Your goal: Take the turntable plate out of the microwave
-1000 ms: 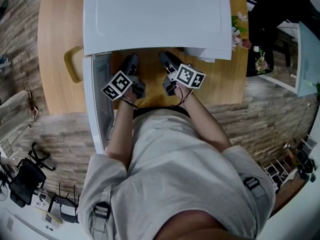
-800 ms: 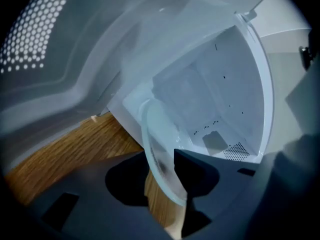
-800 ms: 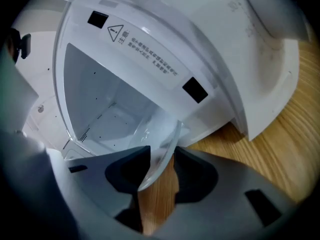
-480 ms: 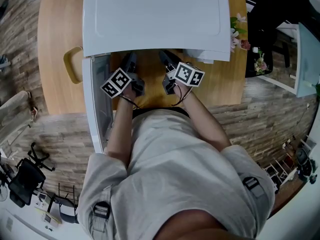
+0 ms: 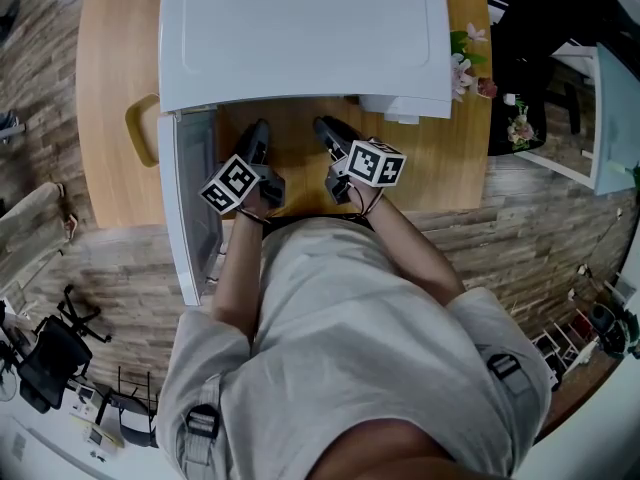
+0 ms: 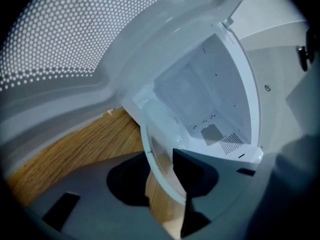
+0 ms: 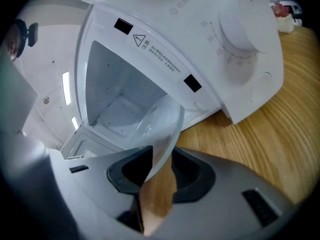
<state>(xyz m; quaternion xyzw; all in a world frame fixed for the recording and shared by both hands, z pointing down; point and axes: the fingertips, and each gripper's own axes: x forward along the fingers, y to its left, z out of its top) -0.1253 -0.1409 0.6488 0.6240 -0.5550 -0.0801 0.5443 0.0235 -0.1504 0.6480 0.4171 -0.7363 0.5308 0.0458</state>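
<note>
Since the round clear glass turntable plate (image 7: pixel 159 126) is wide, left tongs (image 5: pixel 258 136), just easing slightly, and right tongs (image 5: pixel 326 130), just closing, pinch its opposite rims.

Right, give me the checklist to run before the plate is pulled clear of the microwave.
1. Hold of the left gripper on the turntable plate: rim is between the jaws, but they just eased open slightly. Cannot tell if firm.
2. Hold of the right gripper: jaws just closed on the rim. Ok.
3. The door of the microwave is swung aside. Ok.
4. Plate's far edge clear of the cavity: cannot tell.
5. Bare table in front for set-down: ok.
</note>
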